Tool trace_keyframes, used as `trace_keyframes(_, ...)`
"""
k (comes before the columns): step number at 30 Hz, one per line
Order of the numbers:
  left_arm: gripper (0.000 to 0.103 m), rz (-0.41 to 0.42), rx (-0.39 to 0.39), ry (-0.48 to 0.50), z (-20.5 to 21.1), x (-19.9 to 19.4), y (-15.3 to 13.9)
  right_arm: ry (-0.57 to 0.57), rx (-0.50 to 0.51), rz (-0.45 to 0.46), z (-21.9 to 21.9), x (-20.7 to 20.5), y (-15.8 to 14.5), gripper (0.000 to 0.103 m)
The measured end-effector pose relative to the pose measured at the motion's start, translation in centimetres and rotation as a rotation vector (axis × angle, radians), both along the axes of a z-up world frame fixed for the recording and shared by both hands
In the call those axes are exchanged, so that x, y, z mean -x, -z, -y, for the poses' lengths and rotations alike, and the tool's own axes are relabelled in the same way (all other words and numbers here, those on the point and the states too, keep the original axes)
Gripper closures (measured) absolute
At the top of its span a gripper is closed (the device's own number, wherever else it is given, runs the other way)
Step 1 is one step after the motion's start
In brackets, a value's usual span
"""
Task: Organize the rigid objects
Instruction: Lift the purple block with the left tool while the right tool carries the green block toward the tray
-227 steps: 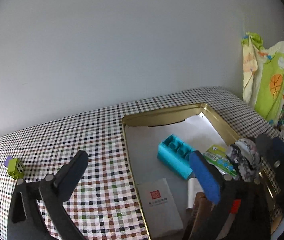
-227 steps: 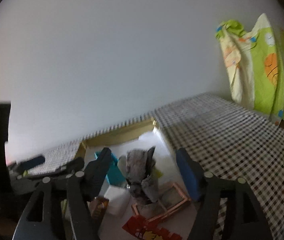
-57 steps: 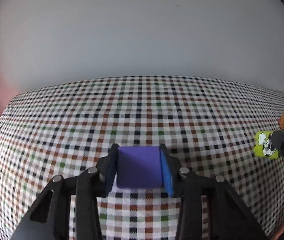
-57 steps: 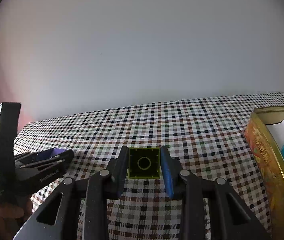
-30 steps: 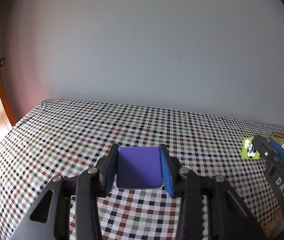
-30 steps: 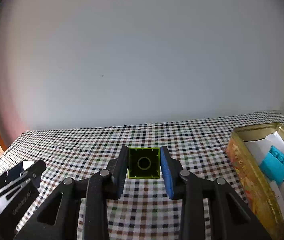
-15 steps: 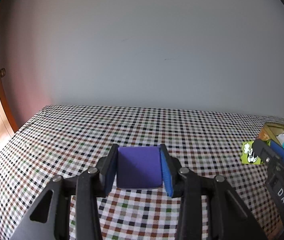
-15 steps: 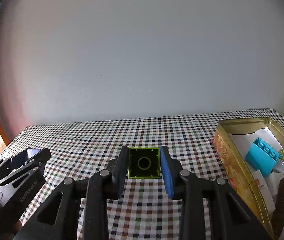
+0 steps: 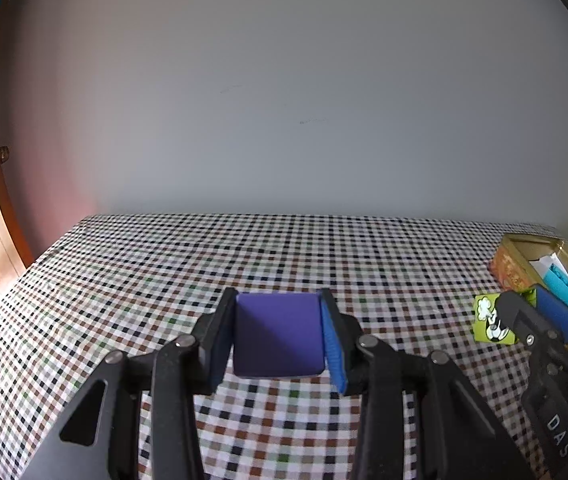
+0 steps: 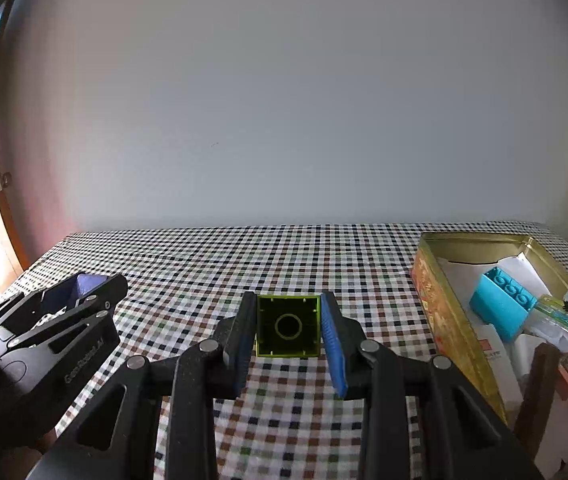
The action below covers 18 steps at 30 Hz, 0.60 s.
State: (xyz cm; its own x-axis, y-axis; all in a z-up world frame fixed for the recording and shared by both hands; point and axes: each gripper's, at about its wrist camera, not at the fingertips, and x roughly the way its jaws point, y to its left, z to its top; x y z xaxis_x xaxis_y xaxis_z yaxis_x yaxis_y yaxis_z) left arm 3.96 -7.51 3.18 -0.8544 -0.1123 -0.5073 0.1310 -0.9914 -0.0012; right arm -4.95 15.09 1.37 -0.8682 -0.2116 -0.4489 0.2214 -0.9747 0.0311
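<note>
Since the frame half a second earlier, the gold tin [image 10: 443, 316] is seen to have drawn nearer in the right view. The purple block [image 9: 278, 334] is clamped between the fingers of the left gripper [image 9: 280, 336], the green block [image 10: 287, 326] between those of the right gripper [image 10: 288, 330], both held above the checked tablecloth [image 9: 244, 256]. A blue brick [image 10: 499, 308] lies inside the tin, beyond and to the right.

Purple block [image 9: 278, 334], lime-green block [image 10: 287, 326], checkered tablecloth [image 9: 244, 256], gold tin [image 10: 439, 312], turquoise brick [image 10: 497, 306]
</note>
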Motion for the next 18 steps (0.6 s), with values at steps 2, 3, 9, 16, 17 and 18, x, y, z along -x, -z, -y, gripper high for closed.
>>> trace_keyframes(2, 0.064, 0.002, -0.003, 0.004, -0.8, 0.5, 0.4, -0.002, -0.005, -0.010, -0.3, -0.5, 0.2, 0.069)
trace_keyframes(3, 0.064, 0.003, -0.007, 0.007, -1.0, 0.3, 0.3, -0.004, -0.007, -0.014, -0.6, -0.8, 0.0, 0.069)
trace_keyframes(9, 0.064, 0.014, -0.051, 0.050, -3.1, 1.4, 0.9, -0.021, -0.029, -0.066, -1.4, -2.4, -0.8, 0.069)
trace_keyframes(16, 0.064, -0.005, -0.096, 0.096, -5.2, 0.7, 0.5, -0.023, -0.019, -0.126, -3.3, -4.0, -1.5, 0.069)
trace_keyframes(17, 0.064, -0.006, -0.104, 0.102, -5.6, 0.5, 0.4, -0.025, -0.017, -0.132, -3.4, -4.2, -1.8, 0.069)
trace_keyframes(18, 0.064, -0.008, -0.109, 0.110, -6.1, 0.4, 0.2, -0.023, -0.017, -0.147, -3.7, -4.5, -1.9, 0.069)
